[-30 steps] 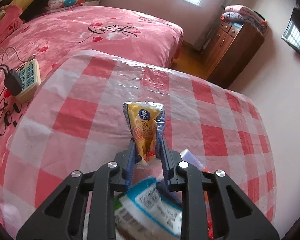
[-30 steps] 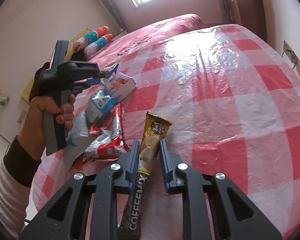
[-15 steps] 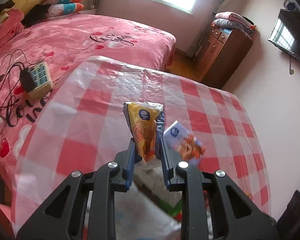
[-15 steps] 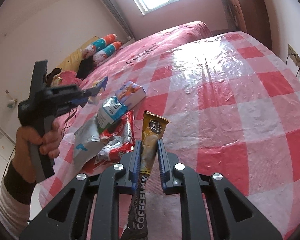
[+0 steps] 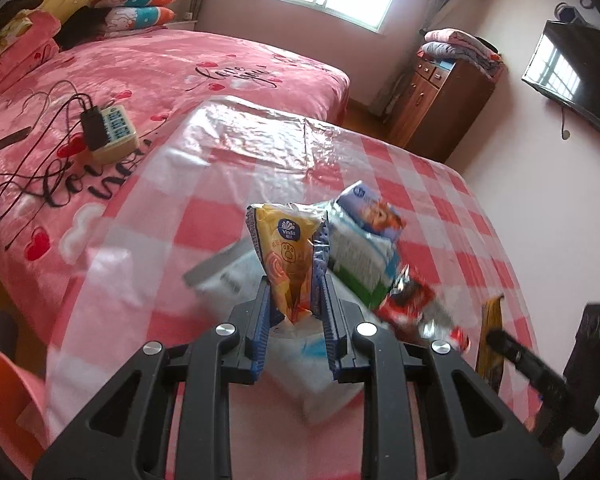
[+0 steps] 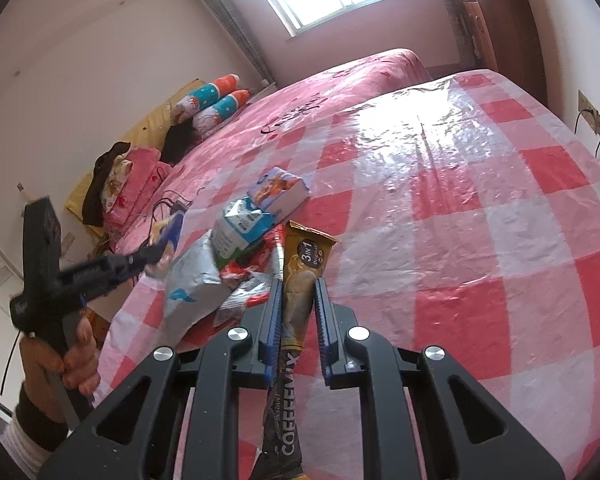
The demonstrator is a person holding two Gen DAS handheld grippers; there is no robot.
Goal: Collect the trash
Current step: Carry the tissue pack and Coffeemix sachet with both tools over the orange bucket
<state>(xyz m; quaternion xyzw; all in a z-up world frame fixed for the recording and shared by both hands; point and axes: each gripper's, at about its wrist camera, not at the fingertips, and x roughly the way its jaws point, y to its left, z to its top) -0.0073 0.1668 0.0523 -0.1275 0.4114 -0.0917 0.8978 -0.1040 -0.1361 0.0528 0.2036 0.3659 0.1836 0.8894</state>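
Observation:
My left gripper (image 5: 294,286) is shut on a crumpled yellow tissue wrapper (image 5: 286,248), held up just left of a trash pile on the red-and-white checked table (image 5: 172,216). The pile holds a silver-white bag (image 6: 192,280), a blue-and-green carton (image 6: 242,228), a red wrapper (image 6: 256,266) and a small tissue pack (image 6: 278,192). My right gripper (image 6: 298,286) is shut on a long gold coffee sachet (image 6: 300,264), right of the pile. In the right wrist view a hand (image 6: 72,364) holds the left gripper (image 6: 166,238), blurred, off the table's left edge.
A pink bed (image 5: 160,72) runs along the table's far and left sides, with a power strip and black cables (image 5: 112,136) on it. A wooden cabinet (image 5: 440,96) and a wall-mounted screen (image 5: 580,72) stand beyond. Wall sockets (image 6: 596,128) sit beside the table's right edge.
The left gripper, still shut on the yellow wrapper, has drawn back and to the left of the pile. The right gripper has stayed in place with its fingers a little tighter on the sachet.

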